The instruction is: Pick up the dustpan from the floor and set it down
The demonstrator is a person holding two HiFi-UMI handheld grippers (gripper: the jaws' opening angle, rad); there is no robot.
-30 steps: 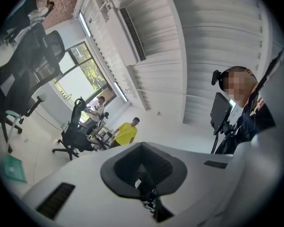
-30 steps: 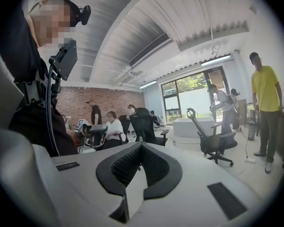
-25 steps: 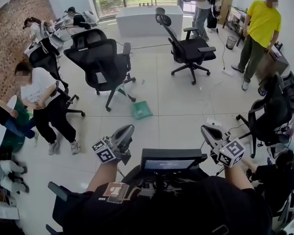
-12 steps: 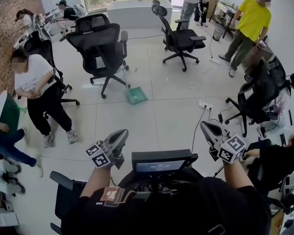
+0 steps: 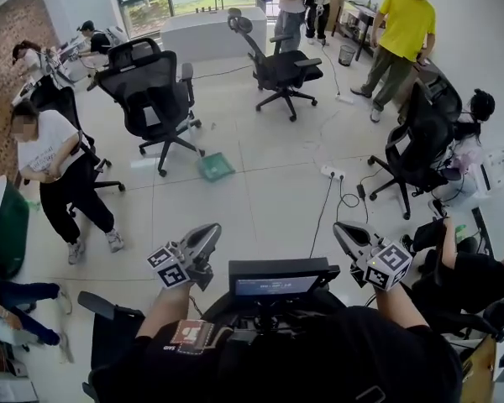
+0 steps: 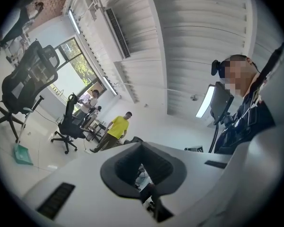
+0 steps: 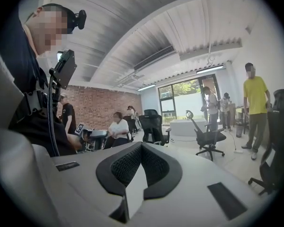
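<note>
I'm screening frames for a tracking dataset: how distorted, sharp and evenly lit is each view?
Head view: wide-angle bend, floor tile lines curve toward the edges; the dustpan is sharp, lighting even. Left gripper view: circular fisheye, dark corners, dustpan small but clear. Right gripper view: same fisheye, windows bright.

Found no legible word, brand or number in any view. Closest to print: square black-and-white code markers, without letters or digits, on the cubes of the left gripper (image 5: 208, 233) and the right gripper (image 5: 343, 232), and on another cube (image 7: 79, 128) far off in the right gripper view. Also a short line of white lettering on the dark sleeve (image 5: 175, 341) beside a square patch (image 5: 193, 332), and pale lines on the small screen (image 5: 277, 285), all too small to read.
</note>
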